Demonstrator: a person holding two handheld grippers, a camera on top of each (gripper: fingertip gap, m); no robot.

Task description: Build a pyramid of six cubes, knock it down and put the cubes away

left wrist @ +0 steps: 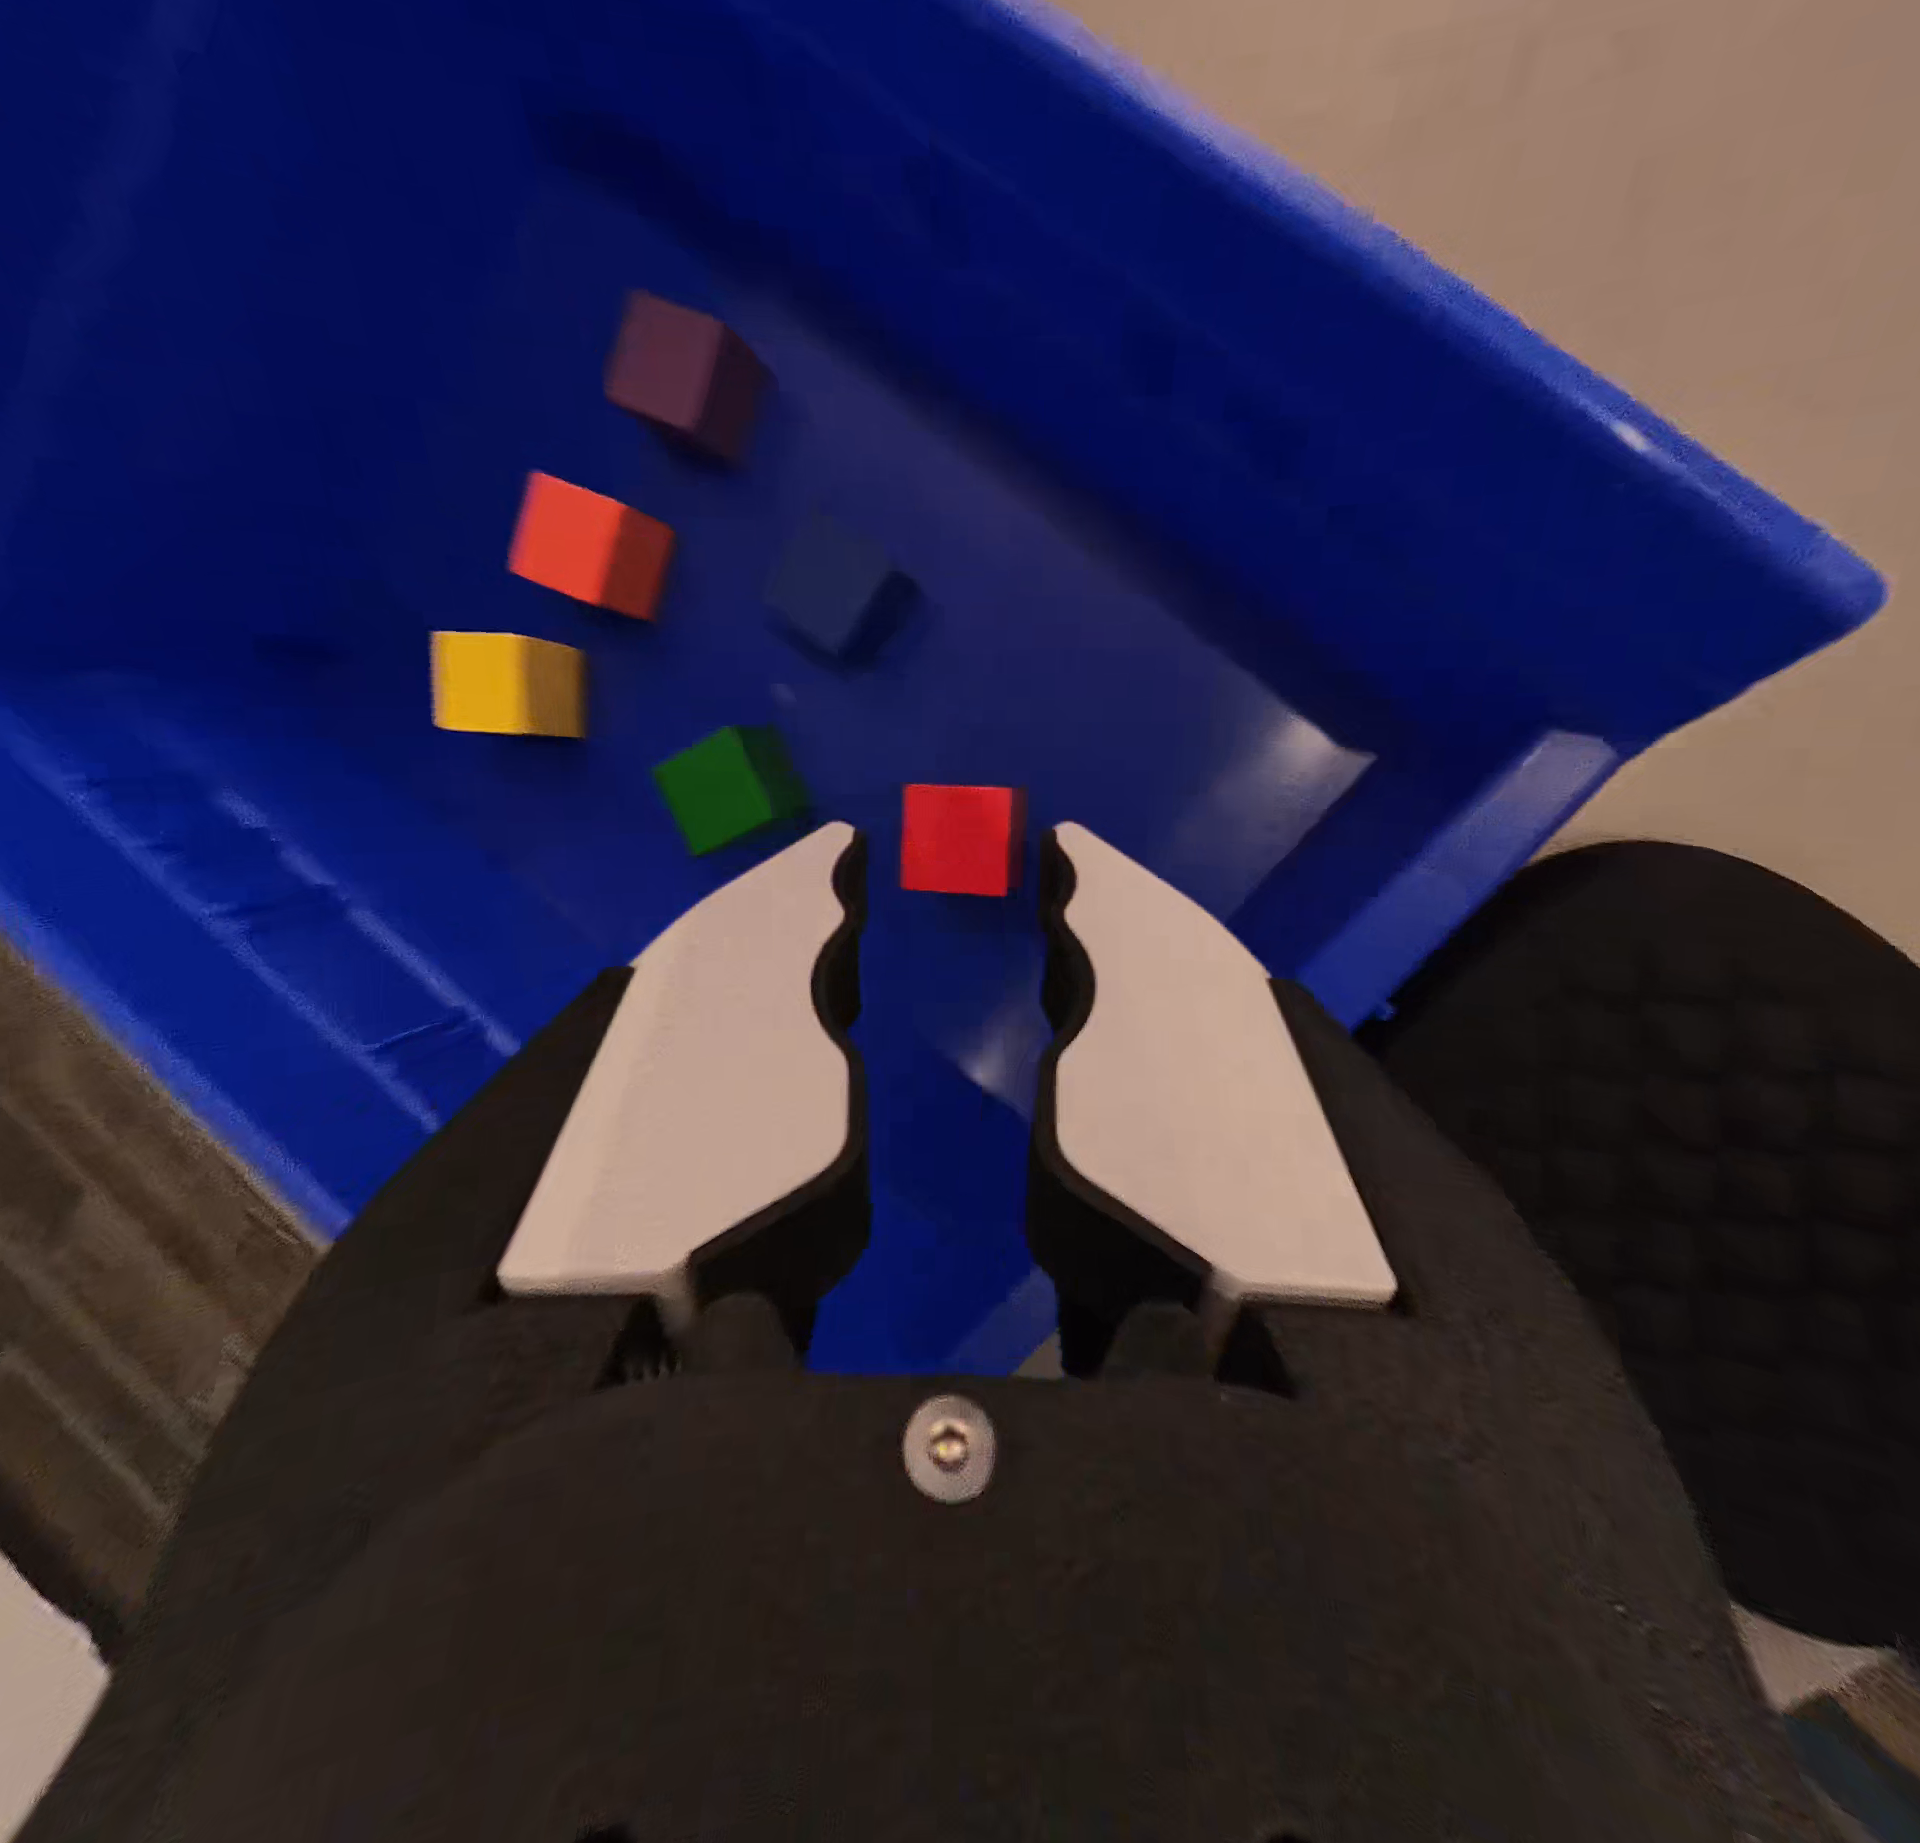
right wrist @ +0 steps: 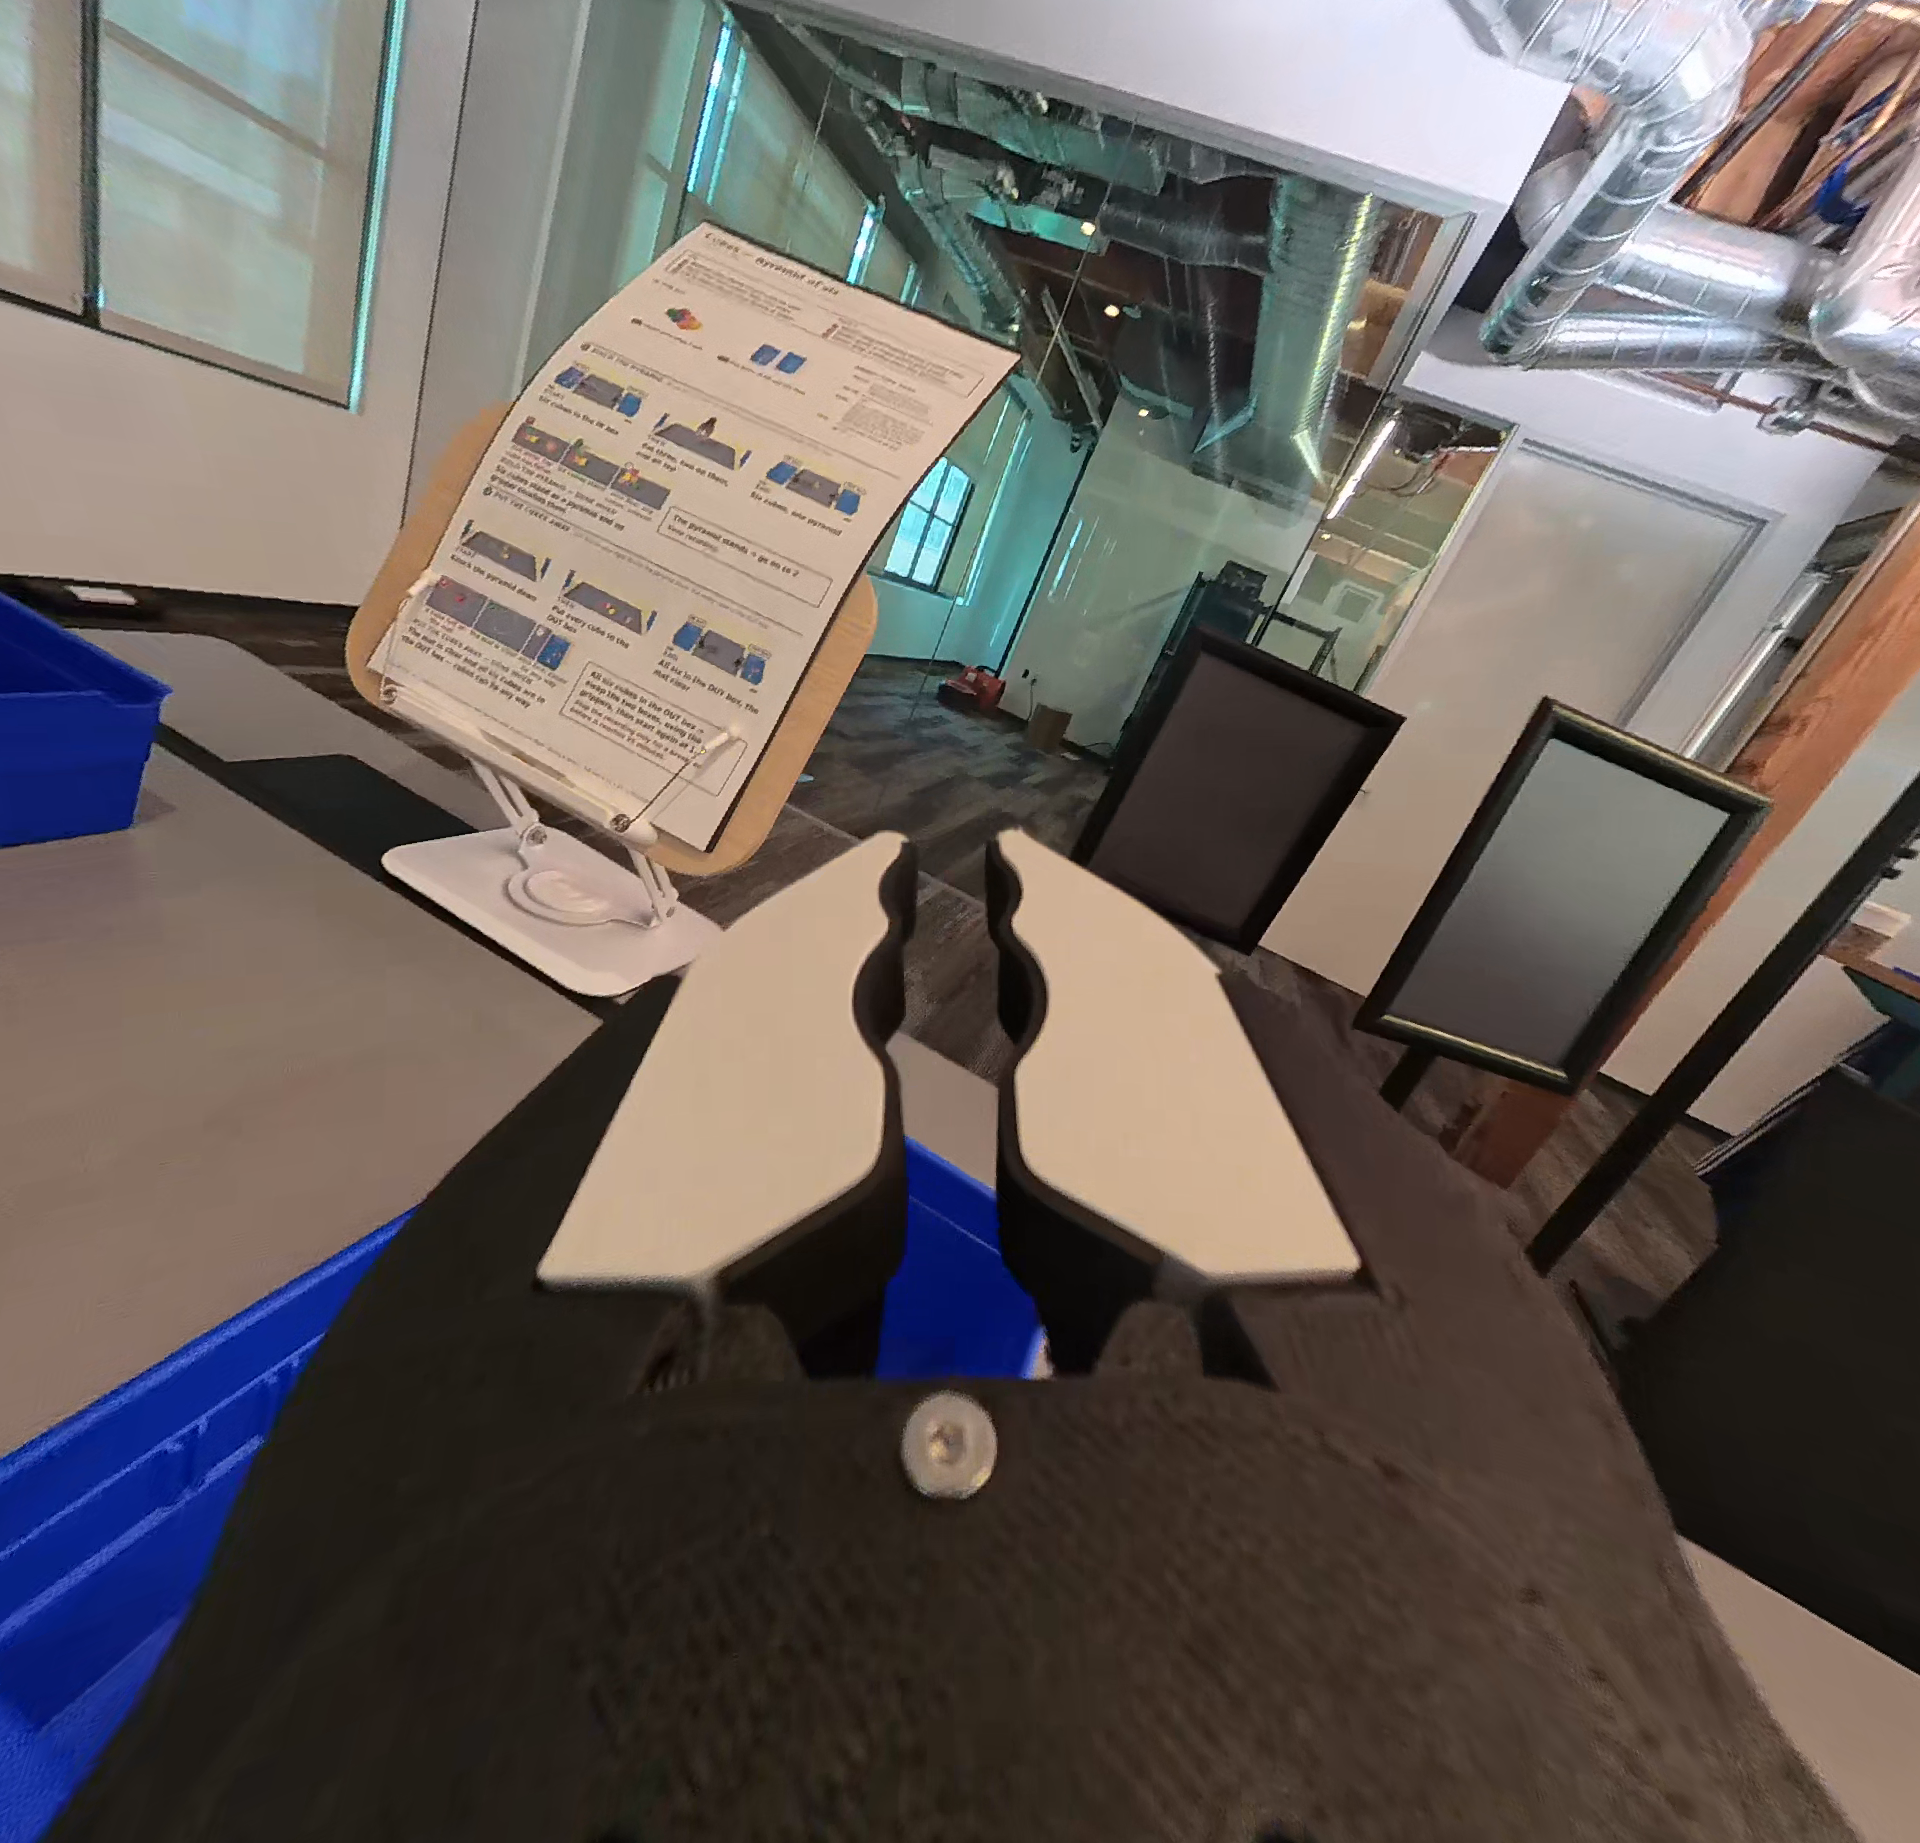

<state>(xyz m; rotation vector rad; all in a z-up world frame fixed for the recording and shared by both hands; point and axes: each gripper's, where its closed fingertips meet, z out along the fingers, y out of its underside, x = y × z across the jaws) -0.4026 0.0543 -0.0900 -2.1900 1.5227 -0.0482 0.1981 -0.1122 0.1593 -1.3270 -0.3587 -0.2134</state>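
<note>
In the left wrist view, six cubes lie apart on the floor of a blue bin [left wrist: 1143,339]: purple [left wrist: 681,375], orange [left wrist: 587,544], dark blue [left wrist: 836,583], yellow [left wrist: 507,684], green [left wrist: 732,785] and red [left wrist: 956,839]. My left gripper [left wrist: 951,834] is open above the bin. The red cube shows in the gap just past the fingertips, with room on both sides. My right gripper [right wrist: 951,848] points away over the table edge, its jaws a little apart and empty. No cubes show in the right wrist view.
A blue bin [right wrist: 156,1481] sits under my right gripper and a second blue bin [right wrist: 62,733] stands at the far left on the grey table [right wrist: 208,1014]. An instruction sheet on a stand [right wrist: 665,567] stands ahead. A black textured object [left wrist: 1662,1170] lies beside the bin.
</note>
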